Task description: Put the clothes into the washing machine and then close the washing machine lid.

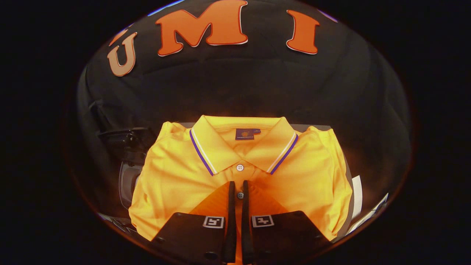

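Gripper (238,186) jaws narrow, apparently pinching the placket of the folded yellow polo shirt (176,180) on the counter (307,127); loading and lid-closing both remain.

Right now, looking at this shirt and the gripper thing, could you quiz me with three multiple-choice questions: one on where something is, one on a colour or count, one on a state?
1. Where do the fingertips sit?
A. over the shirt's button placket
B. on a sleeve
C. on the collar tag

2. What colour is the shirt?
A. green
B. yellow
C. white

3. How do the fingers stand?
A. spread wide apart
B. nearly together with a thin gap
C. clamped on the collar

Answers:
1. A: the gripper lies on the placket of the shirt, with the lower button in the gap between the tips.
2. B: the shirt is yellow, its collar edged in white and purple.
3. B: the fingers run almost parallel with a narrow slit between them; whether they pinch any cloth cannot be told.
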The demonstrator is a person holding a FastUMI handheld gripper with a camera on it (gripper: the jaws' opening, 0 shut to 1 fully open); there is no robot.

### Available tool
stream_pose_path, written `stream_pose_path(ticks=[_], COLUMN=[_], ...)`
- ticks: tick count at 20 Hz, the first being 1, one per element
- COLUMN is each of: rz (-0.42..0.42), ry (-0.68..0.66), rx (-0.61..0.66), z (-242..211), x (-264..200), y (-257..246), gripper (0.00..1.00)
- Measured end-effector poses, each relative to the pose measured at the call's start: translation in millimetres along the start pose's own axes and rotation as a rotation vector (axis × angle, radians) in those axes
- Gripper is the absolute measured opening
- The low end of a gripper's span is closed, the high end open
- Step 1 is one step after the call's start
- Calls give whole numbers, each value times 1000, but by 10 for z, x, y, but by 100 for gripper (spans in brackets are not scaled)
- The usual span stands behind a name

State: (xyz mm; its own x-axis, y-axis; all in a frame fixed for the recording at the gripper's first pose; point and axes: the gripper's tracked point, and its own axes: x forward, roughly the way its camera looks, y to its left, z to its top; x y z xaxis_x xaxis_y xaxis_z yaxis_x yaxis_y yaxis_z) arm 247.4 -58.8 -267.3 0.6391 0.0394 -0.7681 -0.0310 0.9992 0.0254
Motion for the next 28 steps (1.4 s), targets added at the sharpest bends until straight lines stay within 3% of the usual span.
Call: stream_pose_path(ticks=[7,17,22,28], rz=[45,233,399,460], ry=[-180,-332,-362,-387], rx=[74,169,284,372], z=[130,474,612,674], x=[-159,-653,-906,-1145], y=[10,74,388,728], gripper=[9,9,9,9])
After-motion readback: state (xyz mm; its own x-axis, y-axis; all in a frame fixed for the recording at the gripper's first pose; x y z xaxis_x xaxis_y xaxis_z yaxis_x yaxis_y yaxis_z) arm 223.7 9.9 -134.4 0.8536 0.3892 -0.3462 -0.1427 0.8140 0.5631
